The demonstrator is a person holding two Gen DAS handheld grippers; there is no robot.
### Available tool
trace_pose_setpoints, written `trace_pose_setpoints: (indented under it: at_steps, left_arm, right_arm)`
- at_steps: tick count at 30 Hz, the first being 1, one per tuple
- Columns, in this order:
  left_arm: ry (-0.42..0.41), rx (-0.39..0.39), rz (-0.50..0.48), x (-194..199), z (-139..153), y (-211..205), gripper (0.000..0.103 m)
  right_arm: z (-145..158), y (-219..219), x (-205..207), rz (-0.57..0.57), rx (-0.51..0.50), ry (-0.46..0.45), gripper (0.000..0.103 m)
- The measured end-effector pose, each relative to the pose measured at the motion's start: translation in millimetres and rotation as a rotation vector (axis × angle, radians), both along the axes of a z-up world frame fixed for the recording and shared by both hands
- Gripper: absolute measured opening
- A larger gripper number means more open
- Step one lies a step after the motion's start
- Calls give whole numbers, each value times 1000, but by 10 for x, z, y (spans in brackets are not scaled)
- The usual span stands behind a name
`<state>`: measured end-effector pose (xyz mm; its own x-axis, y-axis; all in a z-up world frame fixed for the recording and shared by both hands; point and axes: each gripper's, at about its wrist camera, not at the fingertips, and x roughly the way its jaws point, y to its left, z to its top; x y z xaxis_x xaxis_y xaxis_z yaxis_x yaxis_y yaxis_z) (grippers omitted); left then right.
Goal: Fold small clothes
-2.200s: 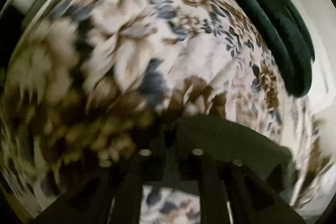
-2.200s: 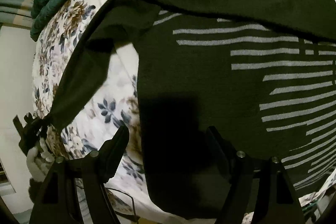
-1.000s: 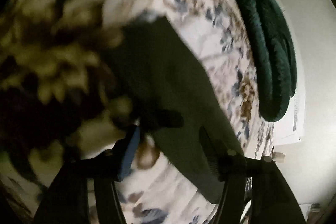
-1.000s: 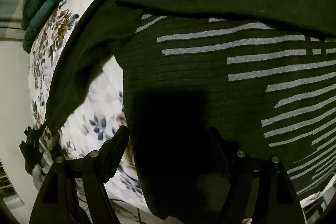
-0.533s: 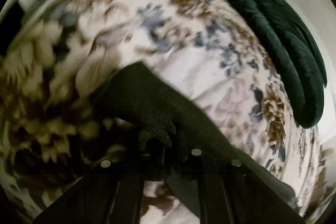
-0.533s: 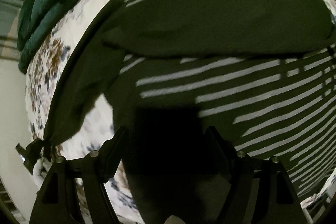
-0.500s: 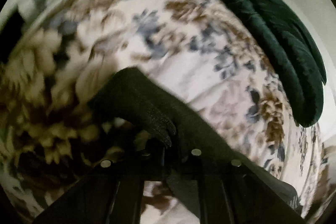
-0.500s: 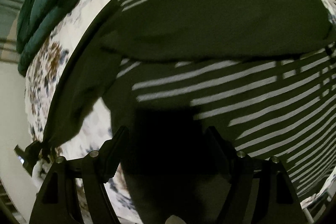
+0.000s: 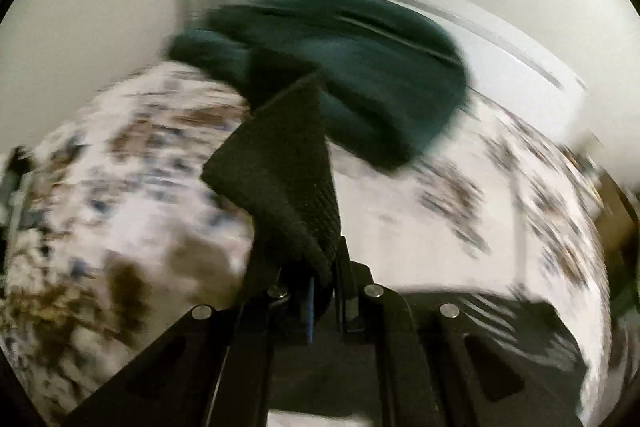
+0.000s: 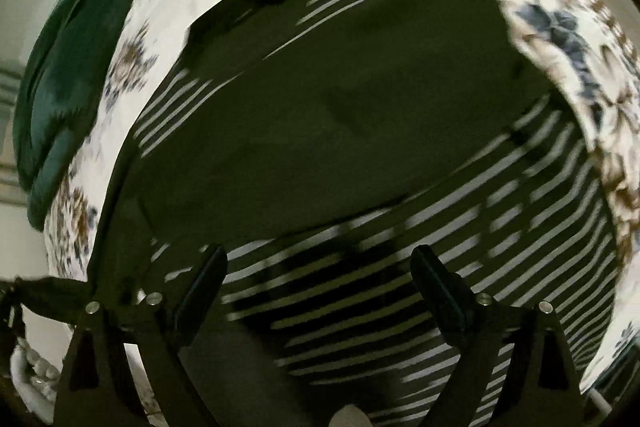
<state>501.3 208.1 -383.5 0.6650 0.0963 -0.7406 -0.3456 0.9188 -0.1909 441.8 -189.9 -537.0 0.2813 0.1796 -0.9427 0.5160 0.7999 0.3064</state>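
A dark sweater (image 10: 360, 107) with white stripes lies spread on the floral bedsheet (image 10: 580, 47), one sleeve folded across its body. My right gripper (image 10: 318, 259) hovers over the striped lower part. Its jaws are opening and nothing is pinched between them. In the left wrist view my left gripper (image 9: 324, 267) is shut on the cuff of the other sleeve (image 9: 288, 171), which sticks up from the fingers above the bed. The right wrist view shows that sleeve (image 10: 52, 287) stretched out to the far left. Motion blurs both views.
A dark green blanket (image 9: 360, 67) is heaped at the far end of the bed, by a pale wall, and also shows as the green blanket (image 10: 64, 87) at upper left. The floral sheet (image 9: 120, 187) lies around the sweater on all sides.
My left gripper closed on the sleeve cuff, then rose and rolled with it. My right gripper swung across the sweater towards its striped part and its jaws spread wider.
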Motion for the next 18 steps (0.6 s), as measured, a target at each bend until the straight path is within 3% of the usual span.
trace_pose_setpoints:
  at_steps: [6,10,15,16,18]
  left_arm:
    - [84,-35,-281,54,-284,-1817,6]
    - [129,-47,-375,-18,-502,-2780,7]
    - [224,-18,-396,-103,-732,-3334,12]
    - [219,-8,-394,-145,-723,-3346,13]
    - [172,9,-376,-251,-646,-3268,25]
  right_arm:
    - [-124,-713,-10,34,-47,20,94]
    - [-40,-1206,-21,53,-86,4,94]
    - [-10,-1689,-150,85,-96,37,94]
    - [-8,-1742,-175,92,-93,45,94]
    - [21,-1853,-203,114,-85,51,94]
